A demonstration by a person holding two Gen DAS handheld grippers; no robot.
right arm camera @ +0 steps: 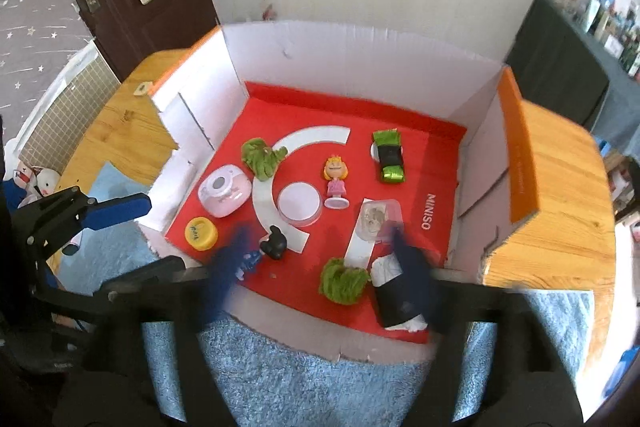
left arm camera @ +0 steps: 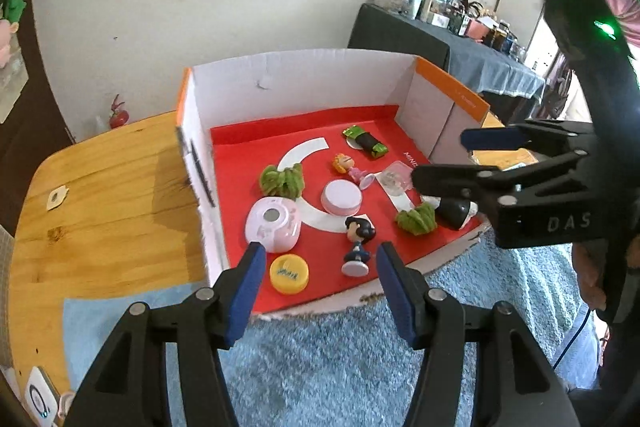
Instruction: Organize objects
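Observation:
An open cardboard box [left arm camera: 300, 87] [right arm camera: 360, 59] with a red floor holds several small things. Among them are a pink round case [left arm camera: 274, 227] [right arm camera: 224, 195], a yellow cap [left arm camera: 289, 273] [right arm camera: 200, 233] and a dark-haired figurine [left arm camera: 358, 243] [right arm camera: 274, 237]. There is also a blonde figurine [right arm camera: 336, 179], a green fuzzy tuft [right arm camera: 342, 279] and a black-and-white object [left arm camera: 454, 213] [right arm camera: 394, 295]. My left gripper [left arm camera: 320, 267] [right arm camera: 148, 235] hovers open over the box's front left, the cap and dark-haired figurine below it. My right gripper [right arm camera: 320, 267] [left arm camera: 440, 159], blurred, stands open above the front right with nothing held.
The box sits on a wooden table [left arm camera: 100, 187] [right arm camera: 560, 187] with a blue fuzzy mat [left arm camera: 320, 367] [right arm camera: 300, 379] under its cut-down front edge. In the box are also a round pink lid [right arm camera: 300, 205], a clear container [right arm camera: 376, 219], a green-black wrapped item [right arm camera: 390, 157] and a second tuft [right arm camera: 262, 157].

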